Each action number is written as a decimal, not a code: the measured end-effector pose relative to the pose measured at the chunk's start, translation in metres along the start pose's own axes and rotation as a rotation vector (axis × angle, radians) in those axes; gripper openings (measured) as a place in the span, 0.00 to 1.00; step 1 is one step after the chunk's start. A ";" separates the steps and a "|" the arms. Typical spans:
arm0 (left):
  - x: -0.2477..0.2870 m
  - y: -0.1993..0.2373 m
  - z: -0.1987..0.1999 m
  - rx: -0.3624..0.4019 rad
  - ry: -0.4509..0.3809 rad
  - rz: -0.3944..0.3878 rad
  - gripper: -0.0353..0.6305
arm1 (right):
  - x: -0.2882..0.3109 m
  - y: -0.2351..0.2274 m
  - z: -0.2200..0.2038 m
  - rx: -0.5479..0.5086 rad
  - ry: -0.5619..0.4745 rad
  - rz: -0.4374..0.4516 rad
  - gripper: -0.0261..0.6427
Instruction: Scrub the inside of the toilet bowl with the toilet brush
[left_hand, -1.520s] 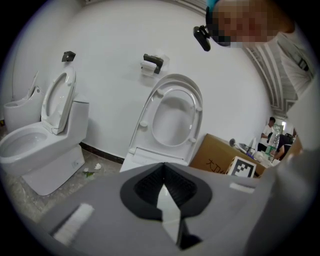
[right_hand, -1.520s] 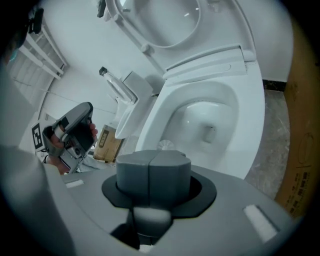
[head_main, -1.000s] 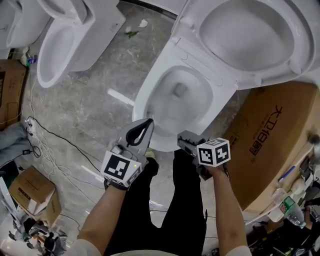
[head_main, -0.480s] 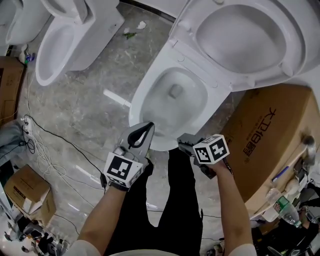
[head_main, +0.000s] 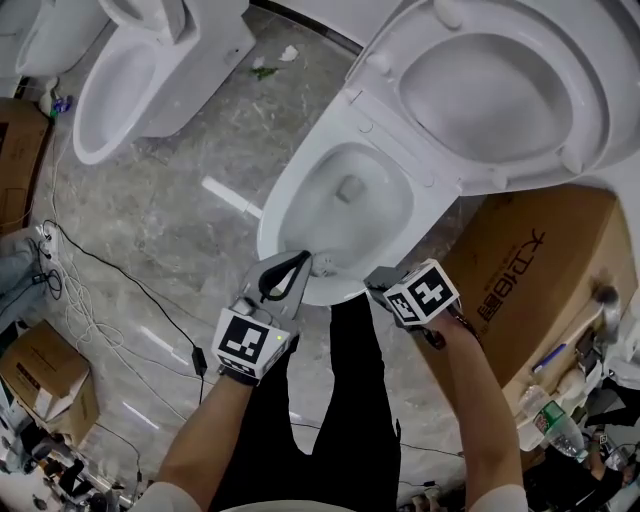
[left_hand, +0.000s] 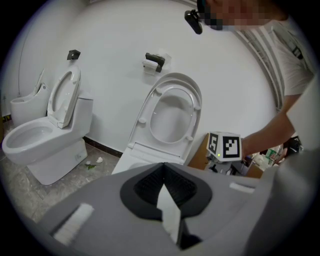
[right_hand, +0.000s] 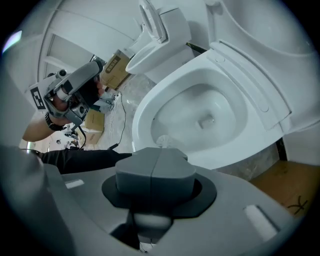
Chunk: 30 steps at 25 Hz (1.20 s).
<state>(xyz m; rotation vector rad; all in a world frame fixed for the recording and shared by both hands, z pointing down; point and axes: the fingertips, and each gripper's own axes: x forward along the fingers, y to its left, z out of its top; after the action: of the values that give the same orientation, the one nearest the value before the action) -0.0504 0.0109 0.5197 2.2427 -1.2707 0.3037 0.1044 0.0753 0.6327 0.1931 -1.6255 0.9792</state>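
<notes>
The white toilet bowl (head_main: 277, 212) stands with its lid (head_main: 500, 90) up and holds shallow water. My right gripper (head_main: 378, 281), under its marker cube (head_main: 422, 293), hovers at the bowl's near rim and is shut on the toilet brush. The pale round brush head (head_main: 322, 265) sits just inside the front rim. In the right gripper view the brush head (right_hand: 165, 141) pokes out past the closed right gripper (right_hand: 156, 152) against the bowl's inner wall (right_hand: 165, 115). My left gripper (head_main: 301, 258) is shut and holds nothing, beside the rim's left front. The left gripper (left_hand: 162, 166) points at the raised lid (left_hand: 172, 107).
A second toilet (head_main: 120, 90) stands at the far left. A large cardboard box (head_main: 530, 270) sits right of the bowl. Cables (head_main: 90, 290) and small boxes (head_main: 40, 375) lie on the grey floor at left. The person's black-trousered legs (head_main: 340, 400) stand just before the bowl.
Both grippers have edged forward to the bowl's near rim. The brush head now shows inside the front of the bowl.
</notes>
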 end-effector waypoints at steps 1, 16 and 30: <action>0.000 0.003 -0.003 0.004 0.004 0.008 0.06 | -0.003 -0.002 0.002 -0.015 0.019 -0.013 0.29; 0.022 -0.009 -0.015 -0.050 0.021 -0.008 0.06 | -0.023 -0.025 0.010 -0.243 0.194 -0.179 0.29; 0.072 -0.037 -0.016 -0.119 0.037 -0.036 0.06 | -0.050 -0.051 0.026 -0.250 0.265 -0.252 0.29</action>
<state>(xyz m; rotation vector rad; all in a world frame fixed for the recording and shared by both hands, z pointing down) 0.0197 -0.0166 0.5523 2.1472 -1.1962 0.2482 0.1317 0.0070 0.6145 0.0902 -1.4233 0.5765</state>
